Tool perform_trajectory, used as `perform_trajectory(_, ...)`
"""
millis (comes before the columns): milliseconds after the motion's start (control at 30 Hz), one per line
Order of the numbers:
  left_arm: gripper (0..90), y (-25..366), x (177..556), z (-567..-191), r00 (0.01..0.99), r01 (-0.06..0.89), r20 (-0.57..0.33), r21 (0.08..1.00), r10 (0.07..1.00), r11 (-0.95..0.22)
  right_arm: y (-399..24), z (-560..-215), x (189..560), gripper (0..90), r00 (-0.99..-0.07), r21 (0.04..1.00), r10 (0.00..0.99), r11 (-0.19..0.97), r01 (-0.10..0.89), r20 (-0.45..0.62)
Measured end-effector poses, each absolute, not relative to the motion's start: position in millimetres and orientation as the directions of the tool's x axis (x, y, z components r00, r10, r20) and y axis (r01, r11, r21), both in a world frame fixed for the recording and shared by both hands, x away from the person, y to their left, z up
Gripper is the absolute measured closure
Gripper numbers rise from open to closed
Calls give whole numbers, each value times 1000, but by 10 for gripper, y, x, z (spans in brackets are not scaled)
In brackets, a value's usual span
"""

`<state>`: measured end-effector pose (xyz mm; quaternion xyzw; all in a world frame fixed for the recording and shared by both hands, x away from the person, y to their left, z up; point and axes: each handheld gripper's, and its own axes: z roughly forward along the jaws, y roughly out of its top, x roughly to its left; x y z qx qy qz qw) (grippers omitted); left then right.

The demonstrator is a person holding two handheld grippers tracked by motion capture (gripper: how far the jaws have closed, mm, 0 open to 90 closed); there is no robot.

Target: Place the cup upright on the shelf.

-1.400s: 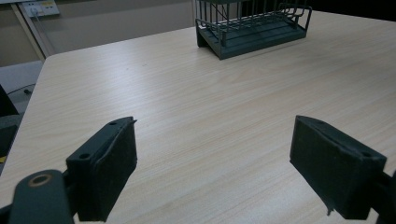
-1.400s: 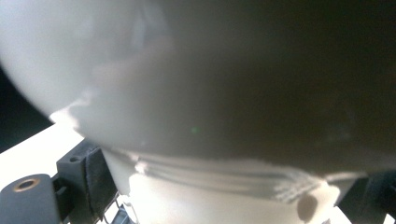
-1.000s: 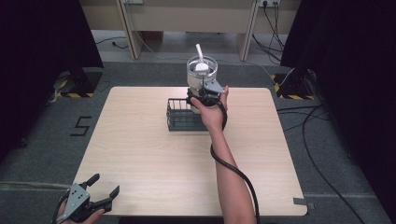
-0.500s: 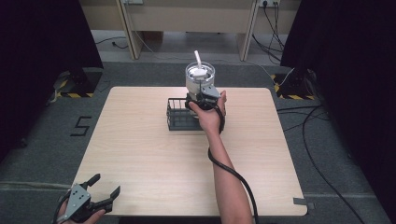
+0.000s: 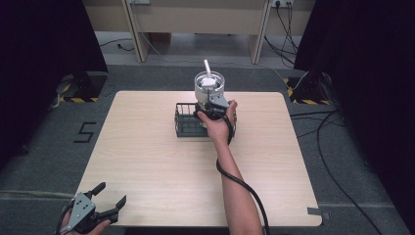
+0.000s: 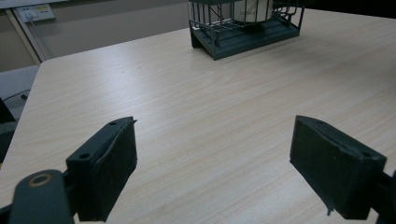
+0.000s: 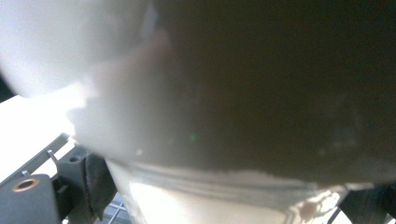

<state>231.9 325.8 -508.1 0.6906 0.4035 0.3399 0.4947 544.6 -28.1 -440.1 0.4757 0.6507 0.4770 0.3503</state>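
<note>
My right gripper (image 5: 211, 104) pinches the clear lidded cup (image 5: 209, 84), white straw (image 5: 206, 66) standing up through its dome, and holds it over the far right end of the black wire basket (image 5: 188, 121) near the table's (image 5: 147, 161) far edge. Over the last second the cup has travelled only a little: my hand has pulled slightly back and lower, bringing the cup's base closer to the basket's rails. In the right gripper view the cup wall (image 7: 196, 102) crowds the lens, a blur of white and shadow, with one jaw pad (image 7: 95, 184) pressed against its lower side and a strip of wire grid just below it. I judge this to be the last stretch of setting the cup into the basket; whether its base already rests on the basket floor I cannot tell. The basket itself has not shifted.

My left gripper (image 5: 103, 205) waits at the near left corner, jaws spread wide and holding nothing, where it was a second ago. Its own view looks across bare wood to the basket (image 6: 245, 30) with the cup's lower part (image 6: 254, 10) seen behind the wires.
</note>
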Motion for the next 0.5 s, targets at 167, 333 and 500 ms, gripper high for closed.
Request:
perform_trajectory(167,141,3248,2319,-5082,449,219,71,958,891,-187,-289,-4427,5430,99,-306,959,952,85,272,2)
perform_trajectory(333,141,3241,2323,-5083,450,220,69,958,891,-185,-289,-4439,5426,48,-304,956,953,79,282,11)
perform_trajectory(500,141,3239,2325,-5084,450,221,71,957,890,-188,-285,-4449,5420,3,-321,955,947,93,283,2)
